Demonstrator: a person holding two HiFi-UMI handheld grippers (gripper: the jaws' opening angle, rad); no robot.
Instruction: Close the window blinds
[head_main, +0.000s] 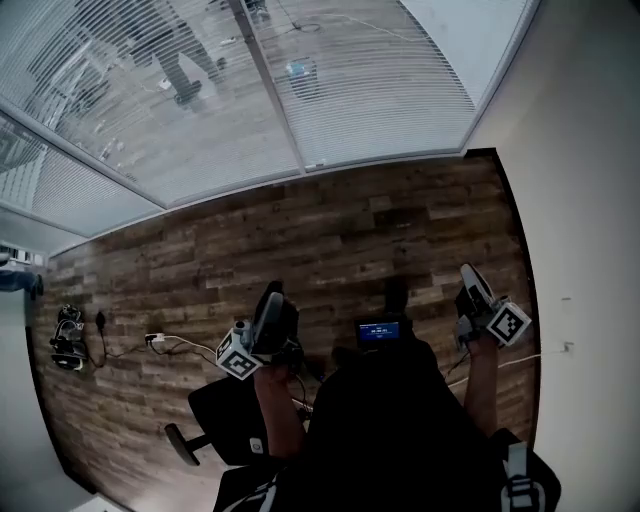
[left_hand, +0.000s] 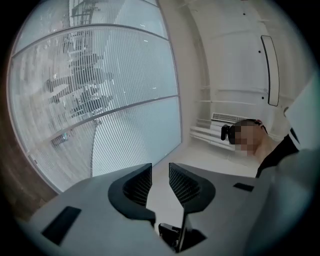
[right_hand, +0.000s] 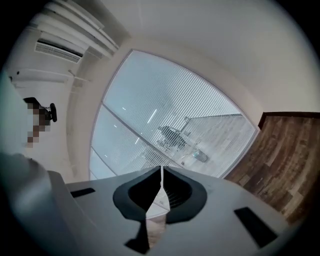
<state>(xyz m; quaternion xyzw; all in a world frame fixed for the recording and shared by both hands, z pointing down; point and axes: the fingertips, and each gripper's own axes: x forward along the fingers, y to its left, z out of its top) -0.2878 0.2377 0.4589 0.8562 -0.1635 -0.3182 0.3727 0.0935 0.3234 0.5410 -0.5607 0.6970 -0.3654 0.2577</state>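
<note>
Neither claw has hold of anything. The left claw (head_main: 272, 298) is drawn in as far as it goes, with only a slim empty gap left between its black ribbed pads (left_hand: 137, 184). The right claw (head_main: 472, 280) is pressed fully together, tip against tip.

The white horizontal-slat window blinds (head_main: 380, 90) are spread across the upper part of the head view, behind a pale window frame with a slanted mullion (head_main: 272, 85). They are well apart from both claws, with a band of brown wood-plank floor (head_main: 350, 225) lying between. The slats appear to be tilted open, since shapes outside can be made out through them.

The step in hand is judged to be the approach. No tilt wand or cord can be made out in any view, so the control should be located first, probably at a frame edge. One claw should be opened before it is reached. The control should then be pinched squarely and worked with a slow, steady motion, so that the slats are turned evenly and nothing is tugged sideways.

Both forearms are extended forward from the lower edge of the head view. The left claw is angled somewhat upward toward the glass. The right claw is held about level, close beside the plain white wall (head_main: 580, 200) at the right of the frame.
</note>
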